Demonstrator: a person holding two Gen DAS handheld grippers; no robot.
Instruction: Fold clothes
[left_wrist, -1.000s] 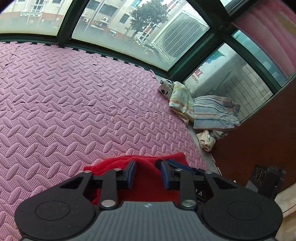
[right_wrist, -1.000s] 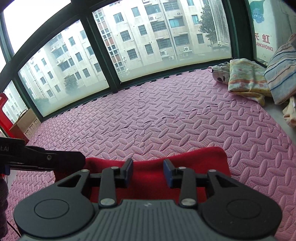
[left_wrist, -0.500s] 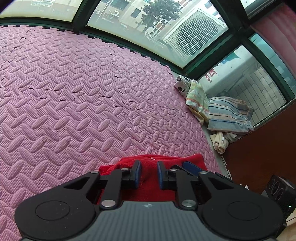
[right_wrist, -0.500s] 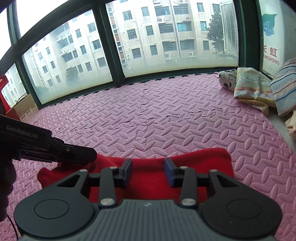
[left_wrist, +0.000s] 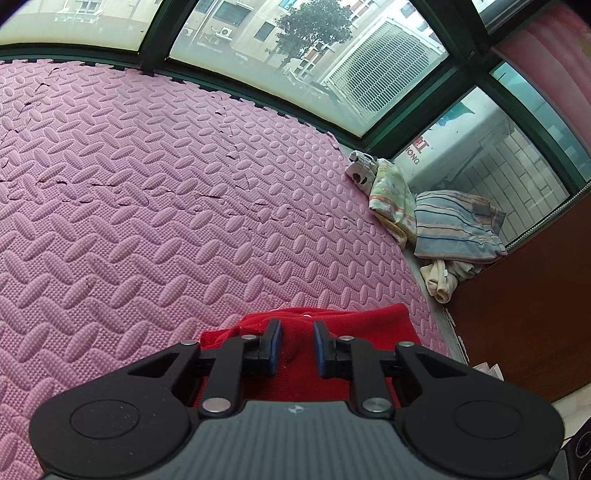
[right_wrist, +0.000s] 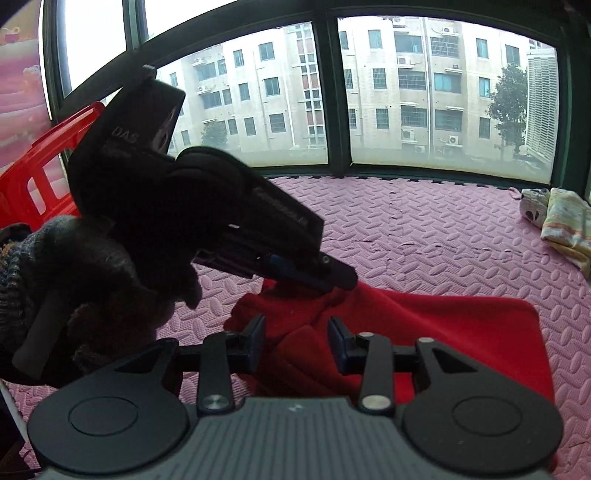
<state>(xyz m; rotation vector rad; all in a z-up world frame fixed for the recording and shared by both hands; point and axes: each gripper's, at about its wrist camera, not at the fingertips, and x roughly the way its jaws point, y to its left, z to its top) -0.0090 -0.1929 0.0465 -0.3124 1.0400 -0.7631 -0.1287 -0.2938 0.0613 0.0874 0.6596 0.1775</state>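
**Red garment bunched on the mat, both grippers over it**

I have the pink foam mat (left_wrist: 155, 206) filling most of both views, with the window (right_wrist: 436, 99) at 12 o'clock. The red garment (right_wrist: 443, 332) lies on the mat at 6 o'clock, flat toward 3 o'clock and rucked into a ridge at its near-left end.

From the right wrist view, my left gripper (right_wrist: 332, 275) comes in from 9 o'clock with its tip down on that ridge; its own view shows the fingers a little apart with cloth between them, not pinched. My right gripper (right_wrist: 296, 341) hangs with its fingers apart above the same bunched end.

My judgement: a fold is in hand or being smoothed; I cannot tell which. Any next grasp needs one clean edge, not the whole bunch.

Other clothes (left_wrist: 436, 218) sit at 2 o'clock, well apart. A red plastic crate (right_wrist: 40, 166) stands at 9 o'clock. The left gripper crowds my right one's path.
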